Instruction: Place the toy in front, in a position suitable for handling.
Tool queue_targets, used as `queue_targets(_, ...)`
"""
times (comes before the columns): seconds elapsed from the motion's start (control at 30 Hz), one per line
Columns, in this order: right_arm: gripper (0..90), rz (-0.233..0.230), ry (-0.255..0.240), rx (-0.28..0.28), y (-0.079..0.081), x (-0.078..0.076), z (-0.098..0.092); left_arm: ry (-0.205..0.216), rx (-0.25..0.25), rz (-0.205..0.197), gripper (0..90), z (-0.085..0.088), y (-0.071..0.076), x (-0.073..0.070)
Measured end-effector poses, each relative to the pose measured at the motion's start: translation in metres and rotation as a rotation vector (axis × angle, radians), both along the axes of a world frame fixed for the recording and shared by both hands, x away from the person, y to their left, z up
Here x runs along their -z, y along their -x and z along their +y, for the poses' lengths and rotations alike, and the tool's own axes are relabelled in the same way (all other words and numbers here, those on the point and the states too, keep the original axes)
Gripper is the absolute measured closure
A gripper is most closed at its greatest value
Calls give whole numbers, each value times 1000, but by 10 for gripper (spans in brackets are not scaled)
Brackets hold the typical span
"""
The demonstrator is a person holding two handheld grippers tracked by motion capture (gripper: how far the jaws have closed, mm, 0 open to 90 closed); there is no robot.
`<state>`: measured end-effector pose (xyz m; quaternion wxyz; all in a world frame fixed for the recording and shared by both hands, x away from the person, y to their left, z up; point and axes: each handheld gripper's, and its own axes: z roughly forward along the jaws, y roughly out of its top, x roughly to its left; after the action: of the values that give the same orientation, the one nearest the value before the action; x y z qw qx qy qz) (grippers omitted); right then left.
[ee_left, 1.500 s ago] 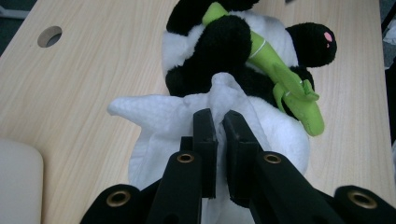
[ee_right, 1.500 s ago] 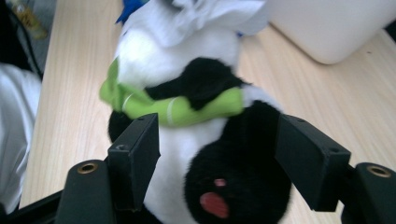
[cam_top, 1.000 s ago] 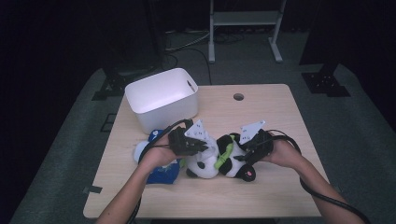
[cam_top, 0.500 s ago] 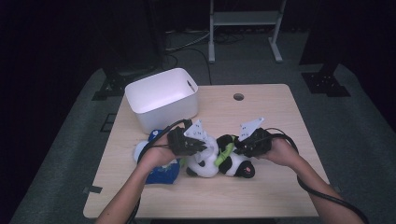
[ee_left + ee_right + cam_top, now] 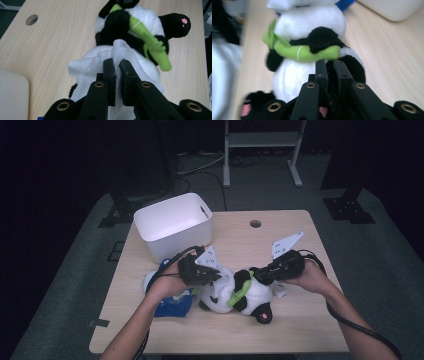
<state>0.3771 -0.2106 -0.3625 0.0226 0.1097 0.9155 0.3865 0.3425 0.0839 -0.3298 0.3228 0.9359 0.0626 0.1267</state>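
A white wipe (image 5: 100,58) is pinched by the left gripper (image 5: 117,66) over the toy panda (image 5: 240,292). The right gripper (image 5: 330,65), its jaws just closed, nips black plush; such a thin hold could slip if pulled.

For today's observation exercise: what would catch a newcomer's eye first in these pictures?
First the plush panda with its green bamboo stalk, lying at the table's near middle. The left gripper pinches a white tissue against it, and the right gripper has just closed on its black fur. Behind stands a white bin.

Both forearms reach in; left gripper (image 5: 212,276) stays clamped, right gripper (image 5: 256,274) has just been closing, jaws pinched
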Motion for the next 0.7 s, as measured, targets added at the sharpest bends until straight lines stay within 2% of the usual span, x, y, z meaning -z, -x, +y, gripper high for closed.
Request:
queue_targets(0.07,811,-49,54,24,3,0,2,-1,0,3,837,-2,-1,1)
queue_targets(0.17,782,-78,43,15,8,-1,2,-2,0,11,838,-4,-2,4)
queue_targets(0.27,745,-98,54,25,8,1,3,-20,13,18,838,-7,-2,8)
queue_targets(0.37,665,-122,70,48,8,3,5,-26,19,29,838,-12,-4,15)
queue_targets(0.43,576,-137,65,54,8,4,7,-34,21,33,839,-14,-5,19)
queue_targets(0.5,519,-172,68,45,9,3,8,-42,9,35,840,-19,-8,28)
queue_targets(0.7,475,-187,40,32,15,-1,7,-50,4,36,843,-20,-10,28)
